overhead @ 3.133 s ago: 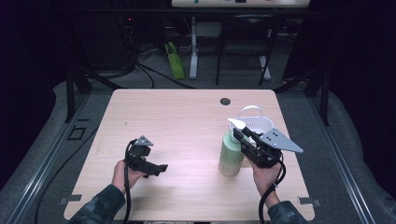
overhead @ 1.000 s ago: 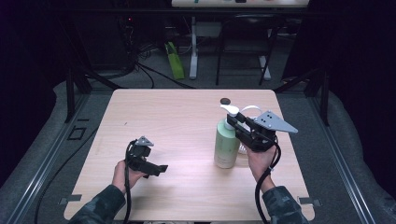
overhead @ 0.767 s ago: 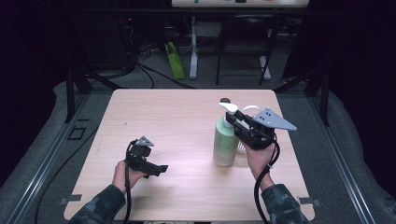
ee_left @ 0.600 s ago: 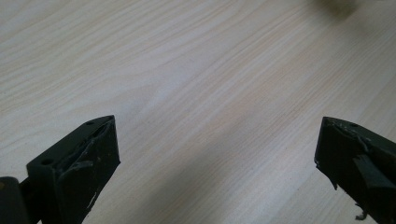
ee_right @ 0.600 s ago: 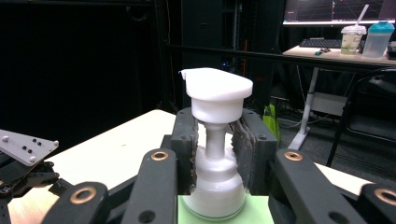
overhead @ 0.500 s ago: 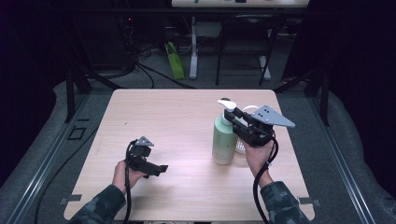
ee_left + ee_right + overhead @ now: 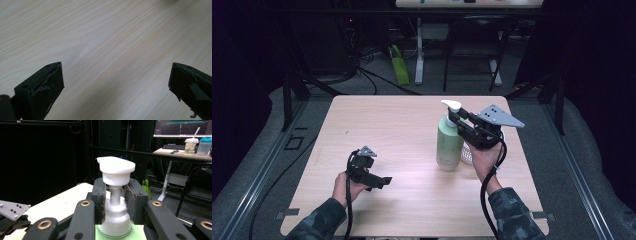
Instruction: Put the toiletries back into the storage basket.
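A light green soap bottle [image 7: 449, 145] with a white pump top [image 7: 451, 104] is standing up straight on the wooden table [image 7: 402, 125], toward the right side. You cannot see what is inside the bottle. Just behind it, near the right hand, something white with thin lines [image 7: 467, 152] is sitting on the table, but it is mostly hidden, so I cannot tell what it is.

The right gripper [image 7: 460, 123] is squeezing the neck of the bottle, just under the pump top. In the right gripper view, its two black jaws are pressing on the white collar [image 7: 115, 212] from both sides, and the pump top [image 7: 115, 168] is sticking up above them. The right hand [image 7: 484, 159] is holding the gripper from below, with the arm coming up from the bottom edge.

The left gripper [image 7: 384, 181] is sitting low by the table's front left part, well apart from the bottle. The left hand [image 7: 343, 186] is holding it. In the left gripper view, its jaws are spread wide apart with nothing between them, just bare wood.
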